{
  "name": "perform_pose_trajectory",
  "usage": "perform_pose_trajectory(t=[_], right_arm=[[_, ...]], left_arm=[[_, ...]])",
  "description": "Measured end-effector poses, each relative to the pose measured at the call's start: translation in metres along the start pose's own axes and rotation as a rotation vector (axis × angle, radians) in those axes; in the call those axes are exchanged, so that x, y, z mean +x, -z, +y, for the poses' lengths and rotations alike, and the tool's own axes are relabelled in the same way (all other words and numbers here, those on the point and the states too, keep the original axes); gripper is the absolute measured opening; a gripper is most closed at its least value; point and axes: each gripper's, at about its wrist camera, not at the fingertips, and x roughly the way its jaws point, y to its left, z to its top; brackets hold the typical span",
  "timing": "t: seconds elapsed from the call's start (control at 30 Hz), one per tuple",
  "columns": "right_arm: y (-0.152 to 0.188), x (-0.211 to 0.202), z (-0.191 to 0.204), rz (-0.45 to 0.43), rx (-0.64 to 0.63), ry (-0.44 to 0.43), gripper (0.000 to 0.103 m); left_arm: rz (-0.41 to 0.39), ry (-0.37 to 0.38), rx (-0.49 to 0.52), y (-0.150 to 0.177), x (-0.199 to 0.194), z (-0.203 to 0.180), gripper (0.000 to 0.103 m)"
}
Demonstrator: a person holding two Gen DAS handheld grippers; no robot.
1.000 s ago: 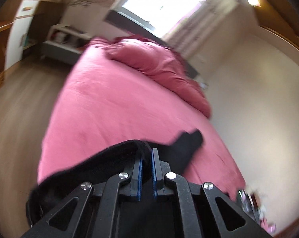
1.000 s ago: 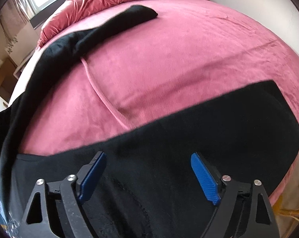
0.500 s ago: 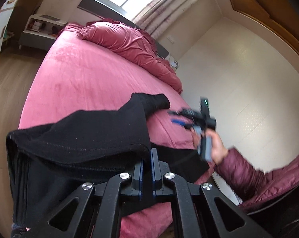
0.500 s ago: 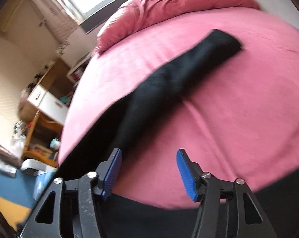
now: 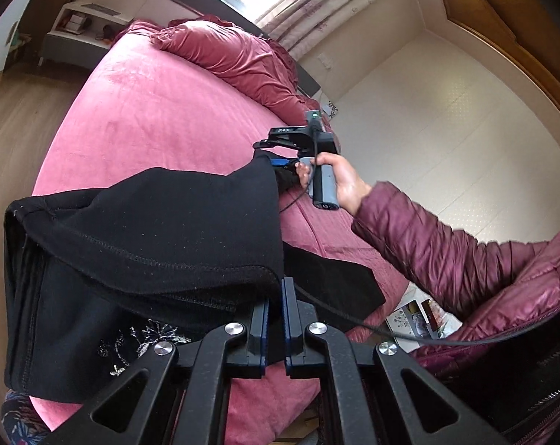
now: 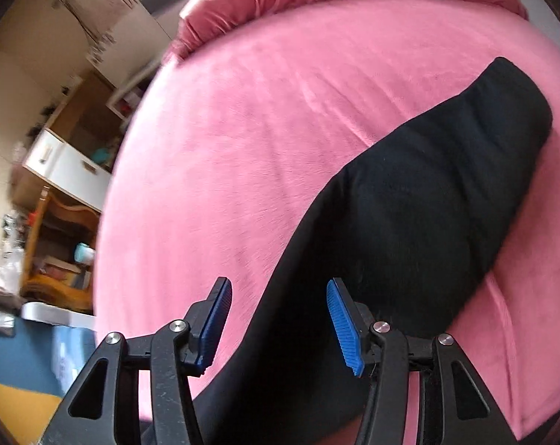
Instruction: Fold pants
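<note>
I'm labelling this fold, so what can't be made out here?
- Left wrist view: the right gripper fingertips, hidden behind the lifted pants.
- Right wrist view: the pants' near end, cut off by the bottom edge.
- Right wrist view: the shelves, blurred.

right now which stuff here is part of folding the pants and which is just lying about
Part of the job:
- black pants, edge pinched in the shut left tool
- right tool, open over a pant leg
- pink bed, the folding surface

Just lying about:
- crumpled duvet
- papers on the floor
- white shelf
</note>
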Motion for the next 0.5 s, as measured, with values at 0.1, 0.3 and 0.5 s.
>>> perform_pose_trajectory(t=[0.1, 0.3, 0.5], right_arm=[[-0.009, 0.017, -0.007, 0.038, 0.002, 0.023, 0.009], [-0.005, -0.019, -0.012, -0.039, -0.031, -0.042, 0.008], [0.013, -0.102, -0.025, -0.193, -0.024, -0.209, 0.008]], left_arm=[[-0.016, -0.024, -0.003, -0.012, -0.001, 0.006, 0.005], [-0.168, -0.211, -0.107, -0.097, -0.017, 0.055, 0.005], [-0.276, -0.352, -0.235, -0.195, -0.016, 0.116, 0.005]])
